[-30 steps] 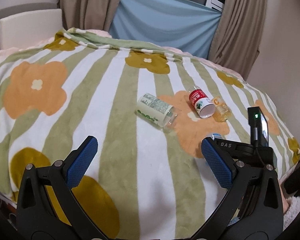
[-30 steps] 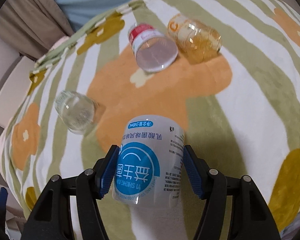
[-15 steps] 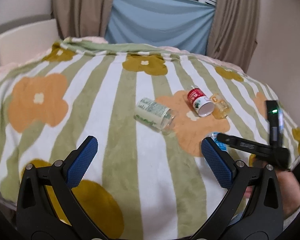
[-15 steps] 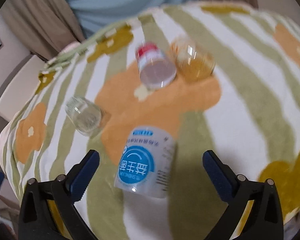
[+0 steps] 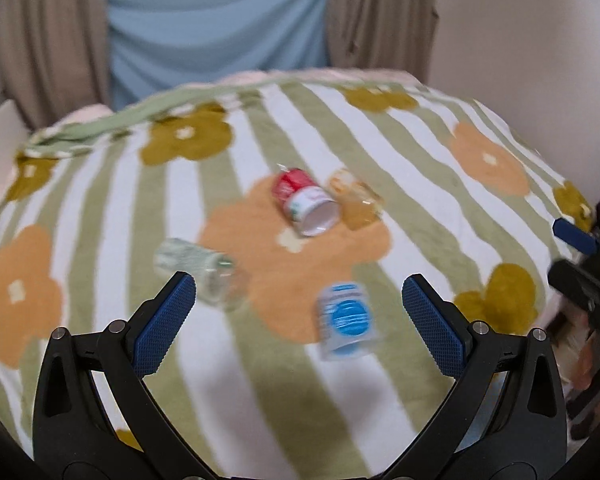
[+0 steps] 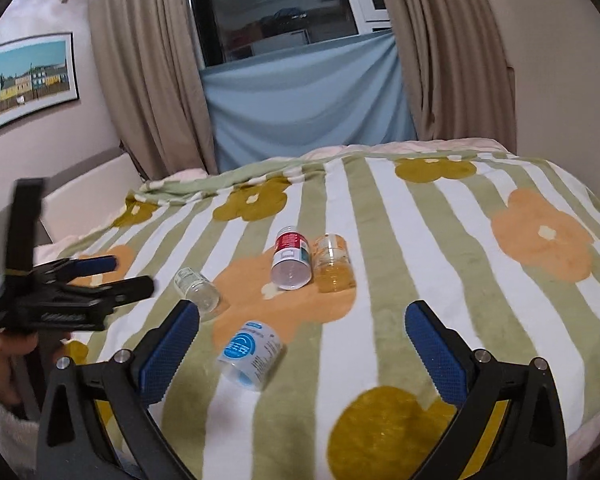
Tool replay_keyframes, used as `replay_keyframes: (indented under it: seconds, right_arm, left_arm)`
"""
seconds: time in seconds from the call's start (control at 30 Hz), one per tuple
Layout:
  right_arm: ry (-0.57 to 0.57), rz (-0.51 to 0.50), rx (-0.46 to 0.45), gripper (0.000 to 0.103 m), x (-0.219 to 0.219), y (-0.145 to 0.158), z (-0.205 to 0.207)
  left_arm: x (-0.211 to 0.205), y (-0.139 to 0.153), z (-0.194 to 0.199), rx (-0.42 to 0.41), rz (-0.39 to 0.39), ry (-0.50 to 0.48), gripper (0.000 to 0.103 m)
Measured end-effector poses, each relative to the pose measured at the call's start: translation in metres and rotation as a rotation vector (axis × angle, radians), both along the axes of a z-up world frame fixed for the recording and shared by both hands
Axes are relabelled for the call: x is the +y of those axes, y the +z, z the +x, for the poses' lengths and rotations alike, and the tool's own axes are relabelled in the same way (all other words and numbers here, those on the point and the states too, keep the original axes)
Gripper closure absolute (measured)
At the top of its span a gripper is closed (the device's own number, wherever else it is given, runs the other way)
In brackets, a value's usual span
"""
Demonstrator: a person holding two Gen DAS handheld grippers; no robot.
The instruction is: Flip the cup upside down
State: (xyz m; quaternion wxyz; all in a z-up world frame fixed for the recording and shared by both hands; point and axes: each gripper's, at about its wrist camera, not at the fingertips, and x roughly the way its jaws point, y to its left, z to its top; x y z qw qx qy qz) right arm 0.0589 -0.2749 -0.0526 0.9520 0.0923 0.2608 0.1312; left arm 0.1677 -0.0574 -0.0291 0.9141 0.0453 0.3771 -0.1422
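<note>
Cup (image 6: 251, 355) stands inverted ahead of right gripper (image 6: 302, 344); both grippers wide open, empty. Light, thin-walled: grip mid-body gently.

Most of the left wrist view is being smeared by motion blur, so the print on the blue-labelled cup (image 5: 346, 322) cannot be read. The right gripper (image 5: 580, 256) is being cut off by that frame's right edge. The left gripper (image 6: 96, 276) is being blurred in the right wrist view.
</note>
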Motion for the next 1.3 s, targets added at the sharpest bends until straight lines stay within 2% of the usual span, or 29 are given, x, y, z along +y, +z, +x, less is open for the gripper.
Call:
replay_keyframes:
  seconds: [0.17,0.27,0.33,0.43,0.5,0.53,0.67,0.73,0.83,0.9,1.03,1.13,1.3]
  right_arm:
    - [0.015,0.076,-0.017,0.000,-0.026,-0.014,-0.002]
    - [0.018,0.112,-0.006,0.000,-0.042,-0.025,0.001]
    - [0.019,0.135,-0.001,0.000,-0.049,-0.032,0.003]
    - [0.018,0.169,0.005,0.000,-0.058,-0.042,0.009]
    - [0.018,0.189,0.010,0.000,-0.063,-0.048,0.012]
    - [0.018,0.199,0.014,0.000,-0.065,-0.050,0.014]
    - [0.019,0.224,0.026,0.000,-0.072,-0.059,0.017]
    - [0.017,0.227,0.031,0.000,-0.074,-0.063,0.018]
    - [0.014,0.240,0.042,0.000,-0.078,-0.069,0.020]
    - [0.013,0.252,0.047,0.000,-0.080,-0.071,0.021]
    - [0.017,0.263,0.055,0.000,-0.080,-0.074,0.023]
    - [0.021,0.265,0.060,0.000,-0.079,-0.075,0.023]
    - [0.029,0.269,0.068,0.000,-0.077,-0.078,0.024]
  left_arm:
    - [-0.024,-0.021,0.041,0.138,0.006,0.012,0.000]
    - [-0.030,-0.041,0.069,0.268,0.038,0.047,0.000]
    - [-0.035,-0.060,0.084,0.395,0.034,0.040,0.000]
    - [-0.045,-0.095,0.104,0.661,-0.006,0.004,0.000]
    - [-0.050,-0.108,0.109,0.733,-0.005,0.015,0.000]
    - [-0.053,-0.115,0.112,0.759,0.021,0.024,0.000]
    - [-0.064,-0.126,0.119,0.759,0.152,0.031,0.000]
    - [-0.067,-0.129,0.119,0.768,0.171,0.025,0.000]
    - [-0.069,-0.137,0.118,0.817,0.141,0.019,0.004]
    - [-0.070,-0.144,0.115,0.841,0.133,0.016,0.015]
    - [-0.071,-0.156,0.110,0.862,0.135,0.014,0.026]
    - [-0.071,-0.160,0.107,0.863,0.117,0.015,0.043]
    - [-0.058,-0.152,0.100,0.790,0.041,0.013,0.045]
